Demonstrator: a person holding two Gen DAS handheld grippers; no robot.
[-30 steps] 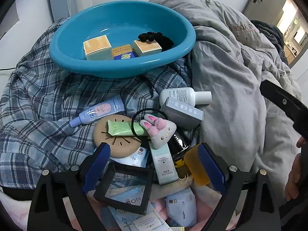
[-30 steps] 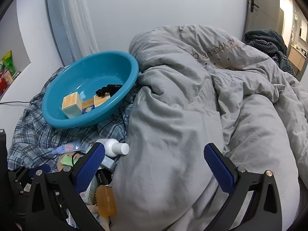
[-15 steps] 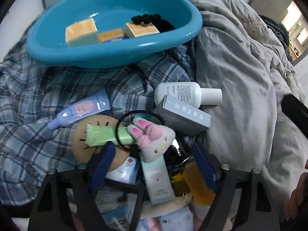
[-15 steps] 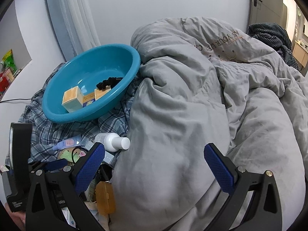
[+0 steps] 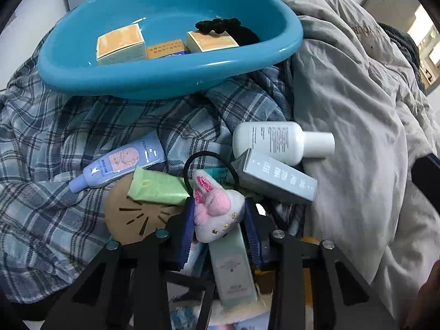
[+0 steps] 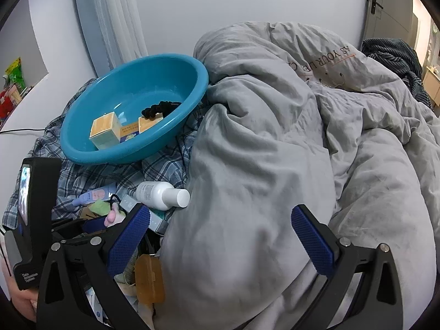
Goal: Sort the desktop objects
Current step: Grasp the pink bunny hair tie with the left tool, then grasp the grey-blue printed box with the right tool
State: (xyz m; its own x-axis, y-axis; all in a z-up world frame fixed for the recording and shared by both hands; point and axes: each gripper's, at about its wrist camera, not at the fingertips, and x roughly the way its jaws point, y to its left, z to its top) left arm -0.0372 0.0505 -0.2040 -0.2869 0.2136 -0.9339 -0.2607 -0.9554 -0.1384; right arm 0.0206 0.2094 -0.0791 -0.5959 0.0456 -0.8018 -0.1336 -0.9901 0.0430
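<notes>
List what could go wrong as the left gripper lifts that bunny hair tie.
1. The left gripper pinches only the plush bunny; its black elastic loop lies over the green tube and may drag it along.
2. The blue basin sits tilted on rumpled plaid cloth, so a careless drop might tip it.

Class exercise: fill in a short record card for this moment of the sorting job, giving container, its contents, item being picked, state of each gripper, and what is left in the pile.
container: blue basin on the plaid cloth
contents: three small boxes, black hair tie
item being picked: plush bunny
left gripper: closed on the bunny, pads at both sides
right gripper: open, over the grey duvet
left in pile: white bottle, grey box, blue tube, green tube
</notes>
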